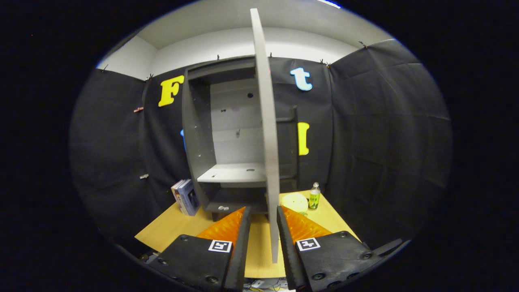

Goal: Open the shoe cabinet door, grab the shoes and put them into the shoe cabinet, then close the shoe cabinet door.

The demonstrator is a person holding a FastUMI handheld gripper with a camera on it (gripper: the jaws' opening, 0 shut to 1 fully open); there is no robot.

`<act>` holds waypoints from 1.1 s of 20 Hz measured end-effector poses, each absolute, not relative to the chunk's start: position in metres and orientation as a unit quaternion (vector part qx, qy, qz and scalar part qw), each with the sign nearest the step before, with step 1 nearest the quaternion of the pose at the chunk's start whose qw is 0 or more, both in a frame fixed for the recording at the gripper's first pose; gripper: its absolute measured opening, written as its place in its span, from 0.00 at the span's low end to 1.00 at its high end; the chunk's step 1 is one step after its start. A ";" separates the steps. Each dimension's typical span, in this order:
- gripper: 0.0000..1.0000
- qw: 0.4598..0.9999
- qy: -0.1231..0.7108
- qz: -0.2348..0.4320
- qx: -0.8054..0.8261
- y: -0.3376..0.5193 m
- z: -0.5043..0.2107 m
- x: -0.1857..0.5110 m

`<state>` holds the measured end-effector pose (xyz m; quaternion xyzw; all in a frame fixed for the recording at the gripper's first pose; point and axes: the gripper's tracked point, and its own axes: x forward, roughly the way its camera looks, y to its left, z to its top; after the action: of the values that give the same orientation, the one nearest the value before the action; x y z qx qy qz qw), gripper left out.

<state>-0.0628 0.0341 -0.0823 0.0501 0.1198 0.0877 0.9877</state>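
The grey shoe cabinet [194, 134] stands at the back of the wooden table [170, 231] with its front open. Inside are a pale back panel and one shelf [233, 173]; I see nothing lying on the shelf. The cabinet door [267, 134] is swung out towards me and shows edge-on as a tall thin slab. My gripper [263, 208] straddles the door's lower edge. The right finger lies against the door, while a strip of table shows between the left finger and the door. No shoes can be made out.
A small stack of boxes or books [185, 196] leans against the cabinet's left side. To the right of the door are a pale round object [295, 201] and a green bottle [314, 196]. Black cloth walls close in the table.
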 end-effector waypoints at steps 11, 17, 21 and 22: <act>0.99 0.943 0.286 0.156 0.072 0.169 -0.247 -0.035; 0.99 0.916 0.363 0.146 0.082 0.215 -0.349 -0.009; 0.99 0.904 0.402 0.136 0.060 0.230 -0.413 0.004; 0.98 0.903 0.406 0.132 0.057 0.235 -0.426 0.011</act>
<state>0.0108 0.2345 -0.4260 0.0571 0.4057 0.1317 0.9027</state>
